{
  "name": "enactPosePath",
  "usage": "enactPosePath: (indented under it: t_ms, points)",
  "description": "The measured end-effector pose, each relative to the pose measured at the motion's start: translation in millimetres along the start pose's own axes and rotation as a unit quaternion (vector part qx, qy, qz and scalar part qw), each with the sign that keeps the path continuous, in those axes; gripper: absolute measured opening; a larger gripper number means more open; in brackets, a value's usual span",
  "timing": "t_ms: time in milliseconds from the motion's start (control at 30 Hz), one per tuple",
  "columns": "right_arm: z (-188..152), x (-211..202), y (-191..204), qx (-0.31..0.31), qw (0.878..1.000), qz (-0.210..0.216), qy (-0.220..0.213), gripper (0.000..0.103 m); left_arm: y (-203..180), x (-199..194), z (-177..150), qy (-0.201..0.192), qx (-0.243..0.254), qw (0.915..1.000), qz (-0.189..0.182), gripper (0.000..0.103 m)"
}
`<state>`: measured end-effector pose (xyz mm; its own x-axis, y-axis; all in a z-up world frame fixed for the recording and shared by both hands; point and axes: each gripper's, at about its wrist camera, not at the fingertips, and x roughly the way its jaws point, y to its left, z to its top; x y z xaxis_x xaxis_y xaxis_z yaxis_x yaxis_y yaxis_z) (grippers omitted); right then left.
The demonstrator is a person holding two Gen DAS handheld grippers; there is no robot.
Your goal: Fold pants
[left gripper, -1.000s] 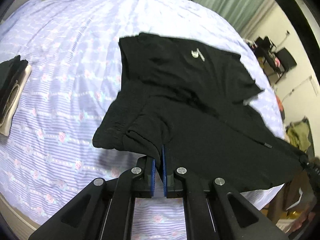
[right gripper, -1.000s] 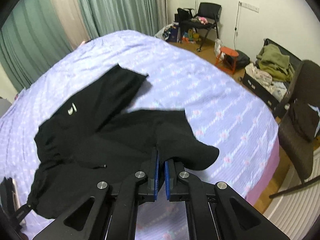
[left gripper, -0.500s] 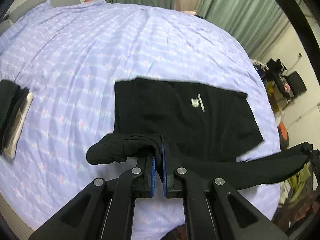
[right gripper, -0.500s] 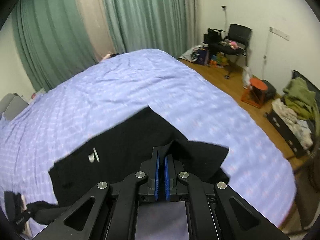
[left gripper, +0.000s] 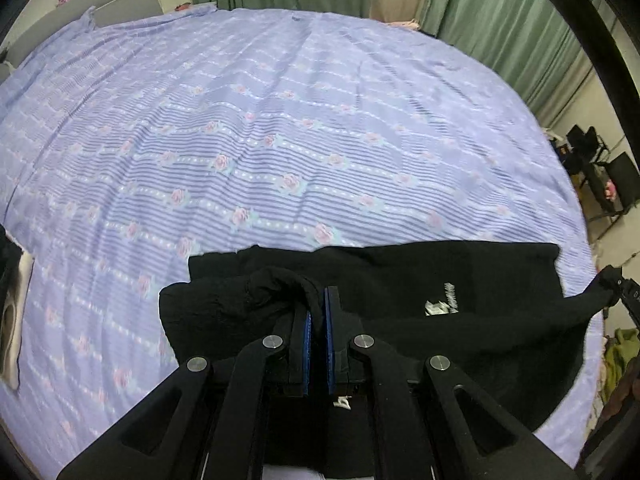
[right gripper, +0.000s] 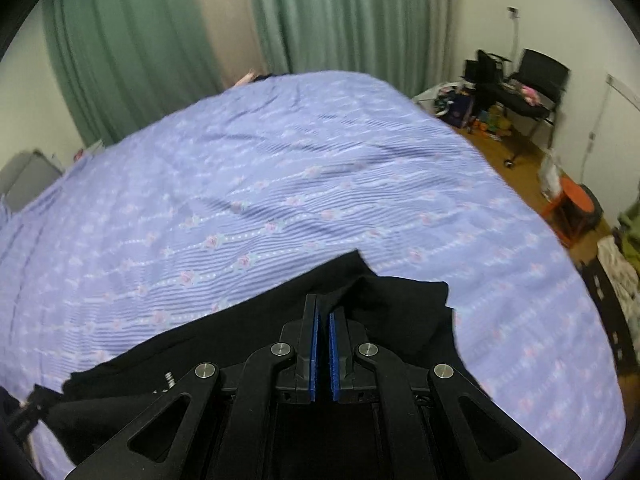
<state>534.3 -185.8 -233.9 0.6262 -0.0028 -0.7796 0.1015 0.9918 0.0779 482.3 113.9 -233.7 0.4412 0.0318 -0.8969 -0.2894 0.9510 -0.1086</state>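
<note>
Black pants lie along the near edge of the bed, at six o'clock in both wrist views, spread over a lavender striped sheet with small pink roses. The left gripper has its jaws narrow, pinched on a bunched fold of the dark fabric that rises between the blue pads. A white logo shows on the cloth at about four o'clock from that grip. The fabric stretches off toward three o'clock in the left view, where the other tool's black tip holds its far corner.

In the right wrist view, the right gripper likewise has its jaws nearly together, clamped on a raised corner of the pants; the cloth runs from there toward eight o'clock.

Green curtains hang behind the bed at twelve o'clock. A black chair and an orange stool stand on the wooden floor between one and three o'clock.
</note>
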Motion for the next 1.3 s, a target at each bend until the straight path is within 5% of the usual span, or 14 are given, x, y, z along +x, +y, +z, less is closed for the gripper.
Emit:
enactPosePath:
  t_ms: [100,167,233,267,300,433,533,700,900,1067,1133,1200,1300]
  points:
    - [4,36,10,-0.016,1.0,-0.003,0.017,0.005,1,23,6,0.022,0.005,0.9997,0.014,0.022]
    - [6,53,14,-0.024,0.999,0.008,0.033,0.007,2,29,10,0.03,0.01,0.999,0.032,0.053]
    - [4,56,20,-0.027,0.999,-0.007,0.031,0.034,3,22,13,0.013,0.012,0.9992,0.035,0.08]
    - [5,52,19,-0.026,0.999,-0.006,0.023,0.068,3,12,15,-0.004,0.019,0.999,0.04,0.083]
    - [6,45,21,-0.023,1.0,0.0,0.009,0.081,2,3,16,-0.02,0.03,0.9982,0.048,0.088]
    - [7,-2,23,-0.03,0.998,0.005,-0.048,0.081,-7,-26,24,-0.078,0.091,0.992,0.038,0.096]
    - [-1,-35,15,-0.051,0.996,-0.008,-0.078,0.083,-33,-24,29,-0.087,0.203,0.9753,-0.01,0.096]
    - [-25,-50,-25,-0.062,0.995,-0.053,-0.061,0.083,-100,10,28,-0.039,0.37,0.9227,-0.102,0.096]
    - [-56,-27,-76,0.021,0.998,-0.066,0.005,0.083,-181,59,4,0.003,0.473,0.8703,-0.136,0.09]
    - [-72,-14,-97,0.051,0.996,-0.07,0.021,0.083,-215,83,-4,0.011,0.494,0.8594,-0.132,0.08]
    - [-73,-10,-100,0.044,0.997,-0.067,0.02,0.083,-220,97,-4,0.021,0.497,0.8586,-0.122,0.042]
    - [-68,-5,-99,0.031,0.997,-0.064,0.016,0.083,-220,106,1,0.033,0.486,0.8651,-0.12,0.008]
    - [-55,2,-93,0.012,0.999,-0.04,0.0,0.075,-211,113,16,0.036,0.446,0.884,-0.136,0.008]
